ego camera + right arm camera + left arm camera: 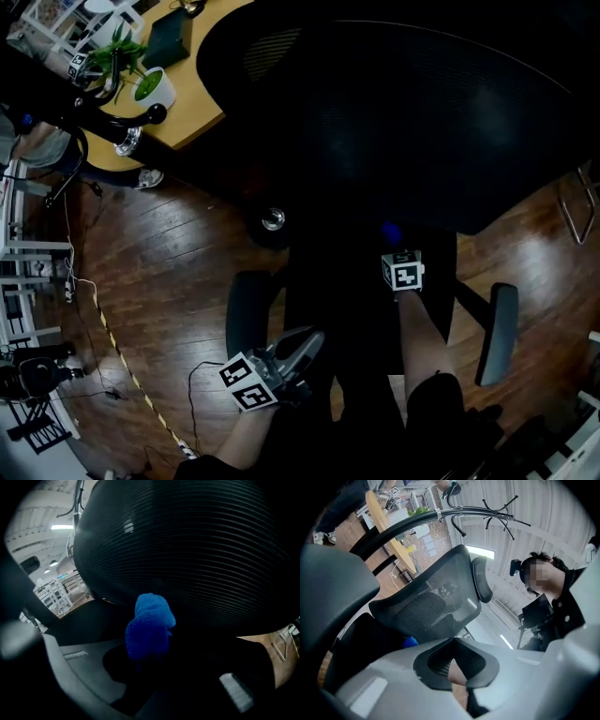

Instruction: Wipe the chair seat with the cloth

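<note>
Two tongs, one working: right tongs [392,246] pinch the blue cloth [149,625] mid-frame over the seat [358,311], probably set to wipe. Left tongs [309,345], lower left, are pressed together, empty.

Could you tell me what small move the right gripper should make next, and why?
Probably press the blue cloth down onto the chair seat and draw it towards the front. The right gripper is shut on it close by the mesh backrest, and contact with the seat is not clear.
</note>
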The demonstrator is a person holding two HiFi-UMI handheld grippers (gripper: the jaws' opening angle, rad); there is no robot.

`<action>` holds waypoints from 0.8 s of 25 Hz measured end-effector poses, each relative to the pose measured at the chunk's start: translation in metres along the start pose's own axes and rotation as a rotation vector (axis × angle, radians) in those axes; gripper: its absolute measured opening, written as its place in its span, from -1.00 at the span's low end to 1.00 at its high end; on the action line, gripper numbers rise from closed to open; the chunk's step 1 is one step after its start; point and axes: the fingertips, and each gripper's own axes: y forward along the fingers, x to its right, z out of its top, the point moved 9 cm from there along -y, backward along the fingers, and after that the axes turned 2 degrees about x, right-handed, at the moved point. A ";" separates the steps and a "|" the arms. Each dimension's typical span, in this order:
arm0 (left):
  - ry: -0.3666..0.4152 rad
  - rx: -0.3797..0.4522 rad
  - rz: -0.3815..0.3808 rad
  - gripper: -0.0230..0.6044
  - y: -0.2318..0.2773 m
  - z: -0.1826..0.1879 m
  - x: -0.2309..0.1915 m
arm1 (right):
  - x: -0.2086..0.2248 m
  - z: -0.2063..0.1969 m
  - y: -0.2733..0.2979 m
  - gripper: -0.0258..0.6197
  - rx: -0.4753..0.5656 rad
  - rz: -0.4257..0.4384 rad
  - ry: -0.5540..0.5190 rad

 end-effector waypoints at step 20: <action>0.028 -0.023 -0.020 -0.96 0.020 0.005 0.011 | 0.134 -0.043 -0.107 -0.81 0.016 -0.267 0.180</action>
